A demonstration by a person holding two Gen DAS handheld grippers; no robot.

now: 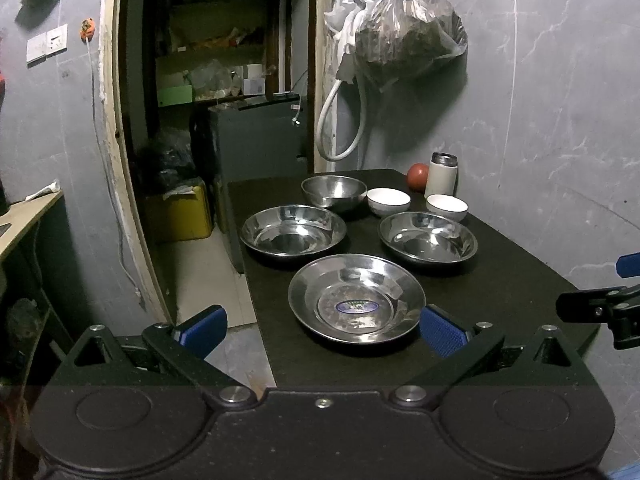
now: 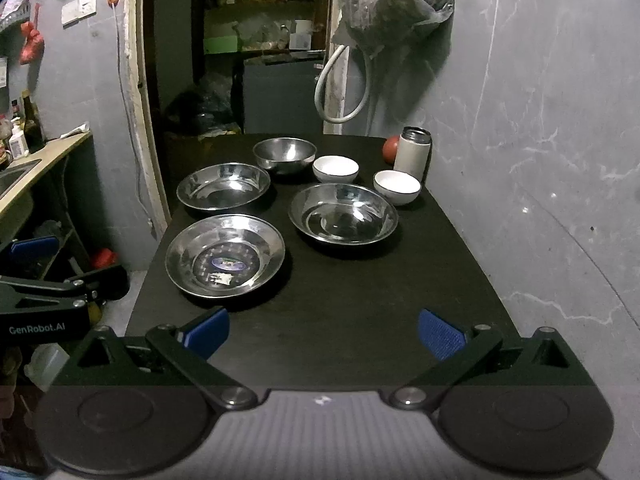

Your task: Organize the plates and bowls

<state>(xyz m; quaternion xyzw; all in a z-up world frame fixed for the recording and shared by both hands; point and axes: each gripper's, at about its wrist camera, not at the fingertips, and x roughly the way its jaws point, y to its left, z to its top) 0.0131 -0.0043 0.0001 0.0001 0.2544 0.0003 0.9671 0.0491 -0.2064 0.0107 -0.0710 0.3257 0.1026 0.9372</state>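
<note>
Dark bench [image 2: 360, 288] carries three steel plates [image 2: 225, 255], a steel bowl [image 2: 285, 153] and two white bowls [image 2: 335, 168]; left gripper [image 1: 322, 330] and right gripper [image 2: 323, 332] both gape, empty.

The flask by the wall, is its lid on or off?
Cannot tell. The flask stands upright; its metal top shows, but whether that is a cap or an open rim is unclear.

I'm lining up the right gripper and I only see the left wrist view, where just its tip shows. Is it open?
Observer: Yes, the right gripper is wide open and empty.
Operator: What lies straight ahead of it?
Observer: The steel dish beside the nearer white bowl; the stickered plate sits off to the left.
Operator: Anything past the table's left side?
Observer: Beyond the table, a counter carrying bottles.
</note>
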